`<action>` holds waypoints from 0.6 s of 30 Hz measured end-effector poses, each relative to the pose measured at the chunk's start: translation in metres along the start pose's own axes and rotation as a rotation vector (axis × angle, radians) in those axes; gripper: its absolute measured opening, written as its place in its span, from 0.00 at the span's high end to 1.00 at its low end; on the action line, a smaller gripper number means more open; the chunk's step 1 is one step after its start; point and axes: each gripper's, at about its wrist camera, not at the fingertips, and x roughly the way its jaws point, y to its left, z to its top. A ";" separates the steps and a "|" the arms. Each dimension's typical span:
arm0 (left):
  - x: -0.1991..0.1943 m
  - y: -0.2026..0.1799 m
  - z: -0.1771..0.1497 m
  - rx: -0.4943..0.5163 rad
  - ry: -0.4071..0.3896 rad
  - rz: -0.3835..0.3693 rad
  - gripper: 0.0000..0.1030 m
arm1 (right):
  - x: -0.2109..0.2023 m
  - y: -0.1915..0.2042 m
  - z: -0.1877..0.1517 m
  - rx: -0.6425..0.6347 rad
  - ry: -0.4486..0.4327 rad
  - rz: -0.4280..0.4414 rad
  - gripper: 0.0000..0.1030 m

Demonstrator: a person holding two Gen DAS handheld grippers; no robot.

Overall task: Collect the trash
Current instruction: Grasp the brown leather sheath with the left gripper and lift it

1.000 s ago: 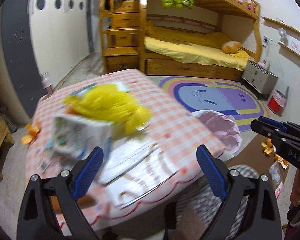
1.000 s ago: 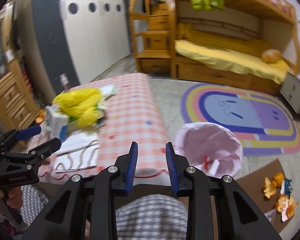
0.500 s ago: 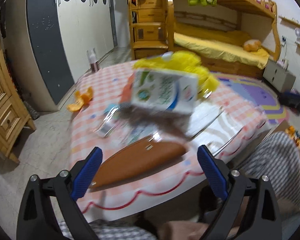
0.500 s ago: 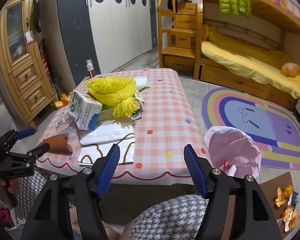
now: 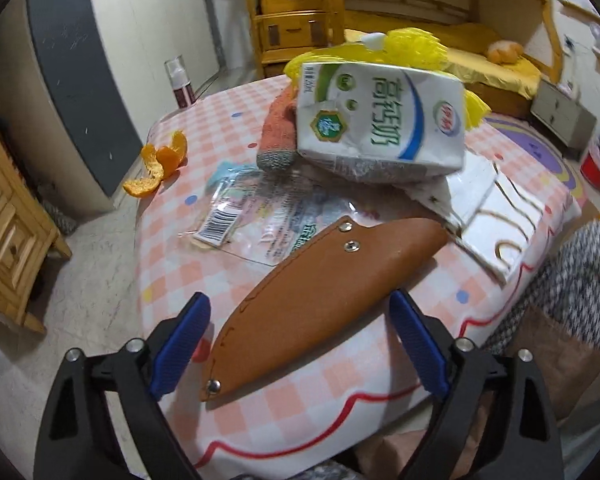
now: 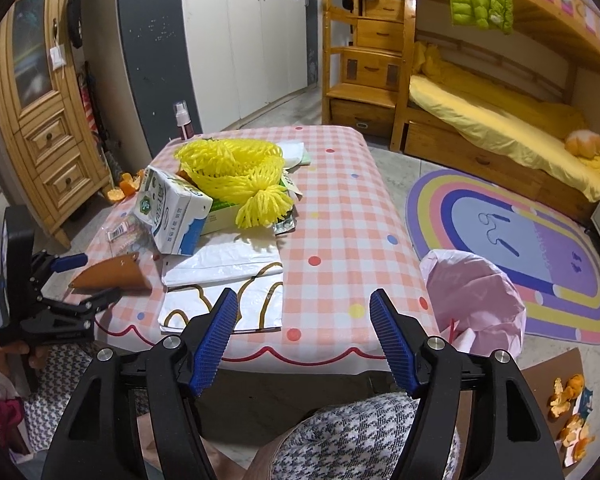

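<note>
Your left gripper (image 5: 296, 344) is closing, its blue pads still wide apart, with the brown sheath (image 5: 320, 300) lying between them at the table's near left corner; neither pad is touching it. In the right wrist view the same gripper (image 6: 88, 280) is showing from the side, one finger above the sheath (image 6: 108, 276) and one below, your hand (image 6: 4, 350) gripping the handle at the left edge.

Your right gripper (image 6: 304, 340) is standing open with nothing between its pads, hovering over the table's near edge (image 6: 300, 356).

Beyond the sheath, the left view is showing a clear wrapper (image 5: 256, 208) with a barcode, flat on the cloth, and a sock (image 5: 280, 128) tucked behind the carton (image 5: 380, 120); the right view is barely showing the wrapper and hiding the sock. The carton is leaning on white bags (image 6: 220, 280) near the table's left side, with yellow netting (image 6: 236, 172) heaped just behind it. Orange peel (image 5: 160, 164) is lying at the far left edge.

Only the right view is showing the bin (image 6: 476, 300), lined in pink, standing on the floor just beside the table's near right corner, and more peel (image 6: 572, 412) on cardboard at the lower right. Your checked trousers (image 6: 360, 440) are filling the bottom of that view.
</note>
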 end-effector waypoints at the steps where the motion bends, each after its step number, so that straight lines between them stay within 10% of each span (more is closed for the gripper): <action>1: 0.002 0.001 0.002 -0.031 0.008 -0.016 0.21 | 0.001 0.001 0.000 0.000 0.002 0.000 0.33; 18: -0.013 -0.015 -0.002 -0.042 0.021 -0.101 0.55 | 0.008 0.005 -0.006 -0.004 0.027 0.036 0.32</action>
